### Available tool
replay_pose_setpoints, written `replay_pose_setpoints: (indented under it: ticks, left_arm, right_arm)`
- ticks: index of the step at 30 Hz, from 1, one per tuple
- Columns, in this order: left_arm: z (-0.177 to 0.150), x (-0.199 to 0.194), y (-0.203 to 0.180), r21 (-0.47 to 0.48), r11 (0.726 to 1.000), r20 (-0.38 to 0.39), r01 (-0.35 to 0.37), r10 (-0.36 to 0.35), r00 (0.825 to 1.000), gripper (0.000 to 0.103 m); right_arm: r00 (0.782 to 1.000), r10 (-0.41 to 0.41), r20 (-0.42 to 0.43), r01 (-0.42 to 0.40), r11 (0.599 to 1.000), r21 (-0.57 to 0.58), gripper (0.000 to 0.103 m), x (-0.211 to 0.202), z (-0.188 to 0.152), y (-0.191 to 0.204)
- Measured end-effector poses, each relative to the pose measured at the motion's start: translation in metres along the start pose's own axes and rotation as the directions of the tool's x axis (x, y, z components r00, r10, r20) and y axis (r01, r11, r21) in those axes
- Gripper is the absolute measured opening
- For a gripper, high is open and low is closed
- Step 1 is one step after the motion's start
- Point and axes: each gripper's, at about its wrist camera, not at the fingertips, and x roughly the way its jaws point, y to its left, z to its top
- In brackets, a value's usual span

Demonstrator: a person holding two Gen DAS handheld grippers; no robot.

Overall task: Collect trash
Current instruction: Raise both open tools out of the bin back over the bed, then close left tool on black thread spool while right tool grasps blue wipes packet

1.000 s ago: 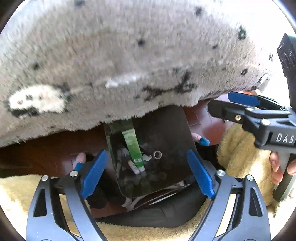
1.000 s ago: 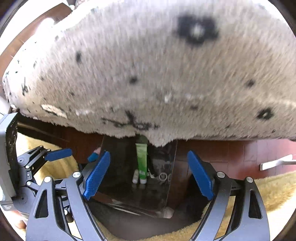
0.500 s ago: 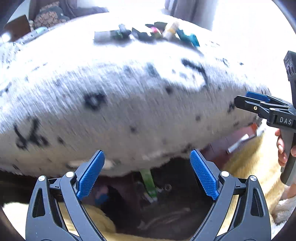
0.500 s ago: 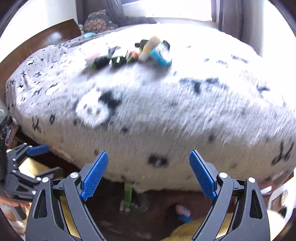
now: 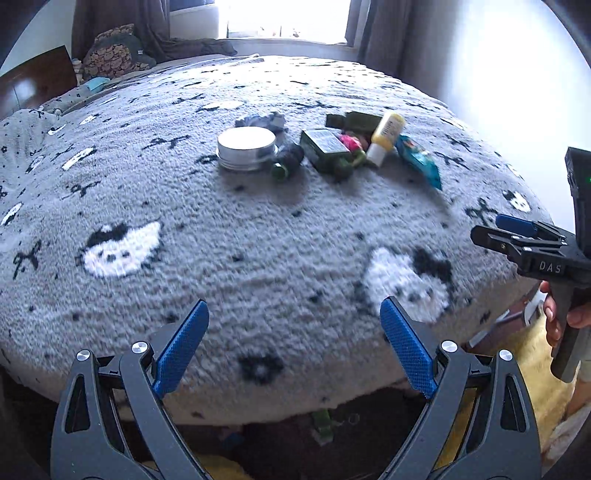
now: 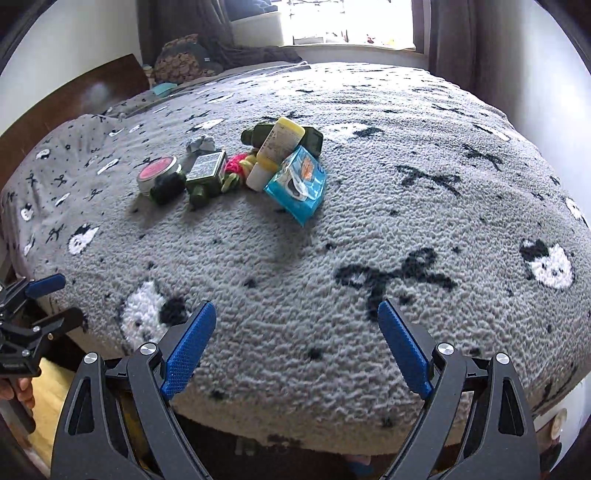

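Observation:
A cluster of trash lies on the grey patterned bed blanket [image 5: 258,229]: a round tin [image 5: 246,147], a dark green box [image 5: 324,147], a yellow bottle [image 5: 384,137], a blue wipes packet [image 5: 419,159] and a small dark bottle [image 5: 286,162]. The right wrist view shows the same tin [image 6: 158,172], box [image 6: 206,168], yellow bottle [image 6: 275,151] and wipes packet [image 6: 297,182]. My left gripper [image 5: 293,347] is open and empty, above the bed's near edge. My right gripper [image 6: 295,347] is open and empty, also short of the cluster.
A dark bag with a green tube [image 5: 321,424] sits on the floor below the bed edge. Yellow fleece [image 5: 517,354] lies at the right. A wooden headboard [image 6: 74,92], pillows and a window [image 6: 347,22] are at the far side.
Both grippers rose from the floor bag below the bed edge to above the blanket. The trash cluster on the bed has come into full view. Both stayed open.

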Motion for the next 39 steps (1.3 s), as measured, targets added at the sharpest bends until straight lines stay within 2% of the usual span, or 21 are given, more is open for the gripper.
replay_pose_setpoints:
  ticks: [6, 12, 20, 27, 30, 35, 37, 39]
  left_arm:
    - [0.029, 0.026, 0.016, -0.029, 0.999, -0.018, -0.044, 0.043, 0.999, 0.089]
    - [0.051, 0.058, 0.02, -0.048, 0.998, -0.049, -0.051, 0.048, 0.998, 0.088]
    - [0.075, 0.081, 0.022, -0.046, 0.996, -0.054, -0.071, 0.068, 0.996, 0.088]
    - [0.091, 0.098, 0.032, -0.055, 0.996, -0.061, -0.07, 0.067, 0.996, 0.08]
    - [0.098, 0.102, 0.029, -0.025, 0.997, -0.051, -0.075, 0.073, 0.996, 0.076]
    - [0.105, 0.107, 0.016, 0.012, 0.998, -0.042, -0.068, 0.069, 0.997, 0.07]
    - [0.108, 0.11, 0.011, 0.021, 0.998, -0.042, -0.066, 0.067, 0.997, 0.064]
    - [0.11, 0.113, 0.008, 0.026, 0.998, -0.048, -0.061, 0.062, 0.997, 0.056]
  right_arm:
    - [0.998, -0.061, -0.009, 0.061, 0.998, -0.008, 0.09, 0.028, 0.022, -0.004]
    - [0.998, -0.052, -0.024, 0.052, 0.999, -0.006, 0.09, 0.055, 0.042, -0.002]
    - [0.994, -0.104, -0.028, 0.102, 0.993, -0.062, 0.09, 0.082, 0.065, 0.013]
    - [0.991, -0.131, -0.01, 0.13, 0.99, -0.063, 0.09, 0.09, 0.077, 0.011]
    - [0.992, -0.127, -0.007, 0.126, 0.99, -0.066, 0.088, 0.09, 0.079, 0.01]
    - [0.994, -0.112, -0.008, 0.111, 0.992, -0.062, 0.075, 0.089, 0.08, 0.008]
    - [0.994, -0.112, -0.004, 0.112, 0.992, -0.06, 0.062, 0.088, 0.08, 0.006]
    - [0.995, -0.102, 0.001, 0.102, 0.993, -0.051, 0.054, 0.086, 0.081, 0.004]
